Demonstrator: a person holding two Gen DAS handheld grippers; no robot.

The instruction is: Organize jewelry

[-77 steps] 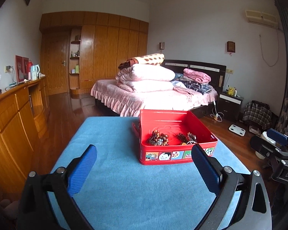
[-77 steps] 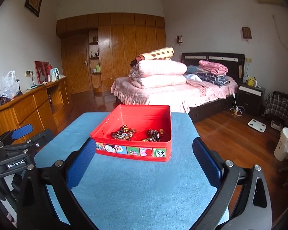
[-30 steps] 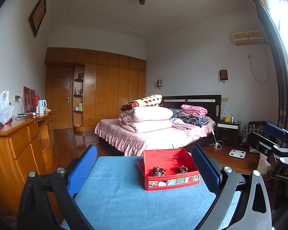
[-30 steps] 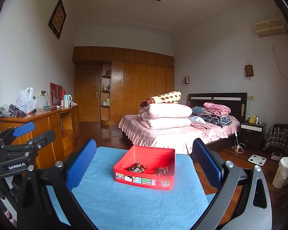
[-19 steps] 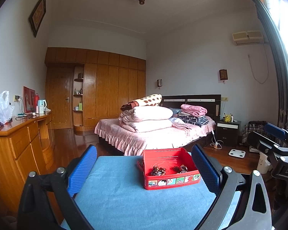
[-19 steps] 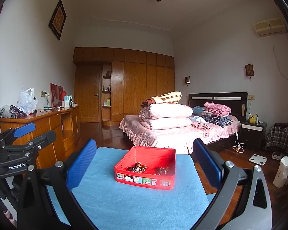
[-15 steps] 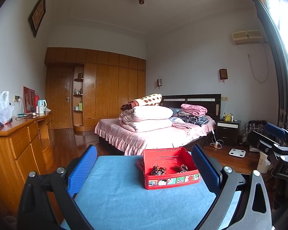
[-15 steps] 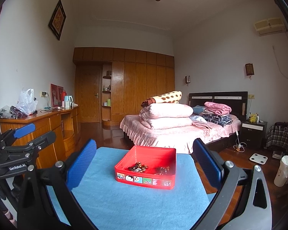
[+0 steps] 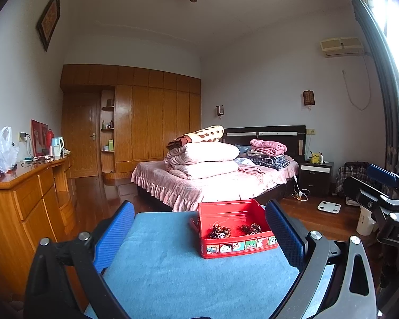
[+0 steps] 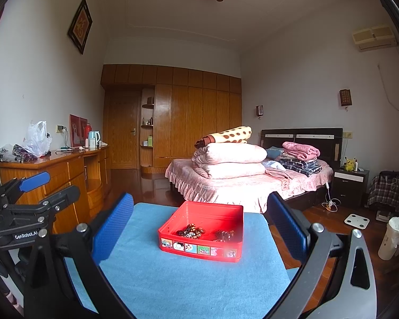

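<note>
A red open box [image 9: 236, 250] with cartoon stickers on its front stands on the blue table mat [image 9: 167, 271]. Beaded jewelry [image 9: 220, 231] lies in two dark clumps inside it. In the right wrist view the red box [image 10: 202, 250] and the beads [image 10: 191, 231] sit ahead, at the mat's far part. My left gripper [image 9: 199, 236] is open and empty, held back from the box. My right gripper [image 10: 199, 231] is open and empty too. Each gripper shows at the edge of the other's view.
The mat [image 10: 173, 281] covers a small table. A wooden sideboard [image 9: 18, 202] runs along the left. A bed [image 9: 212, 180] with piled bedding stands behind the table. A white bin [image 10: 391, 239] and a scale [image 10: 356, 220] are on the floor at right.
Over 2.6 s both grippers pulled back and tilted up, so the box looks smaller and farther. In the last second nothing has visibly changed.
</note>
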